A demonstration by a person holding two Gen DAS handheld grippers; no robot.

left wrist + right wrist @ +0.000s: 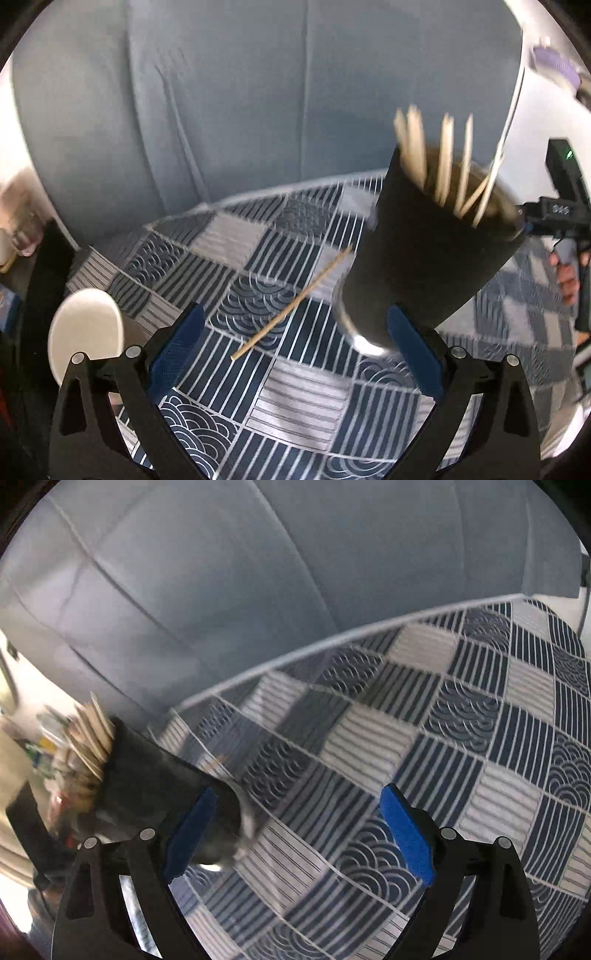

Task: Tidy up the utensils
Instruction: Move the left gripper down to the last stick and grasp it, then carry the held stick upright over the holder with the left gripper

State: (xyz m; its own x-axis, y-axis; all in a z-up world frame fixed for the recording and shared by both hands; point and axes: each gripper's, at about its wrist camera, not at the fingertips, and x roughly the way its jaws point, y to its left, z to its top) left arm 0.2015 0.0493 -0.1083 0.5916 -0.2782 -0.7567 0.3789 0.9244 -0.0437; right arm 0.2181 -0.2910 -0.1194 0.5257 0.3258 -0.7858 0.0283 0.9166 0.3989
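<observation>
A dark cylindrical holder (pixel 428 251) with several wooden chopsticks (pixel 443 162) in it stands on the patterned tablecloth, just ahead of my left gripper's right finger. One loose chopstick (pixel 291 306) lies on the cloth between and beyond the fingers. My left gripper (pixel 295 339) is open and empty. In the right wrist view the holder (pixel 155 786) is blurred at the left, beside the left finger, with chopsticks (pixel 92 734) sticking out. My right gripper (pixel 295 830) is open and empty above the cloth.
A blue and white patterned tablecloth (pixel 314 387) covers the table, also seen in the right wrist view (pixel 443 738). A white spoon-like object (pixel 88 328) lies at the left. A grey sofa back (pixel 258 92) rises behind the table edge. The other gripper's body (pixel 565 206) shows at the right.
</observation>
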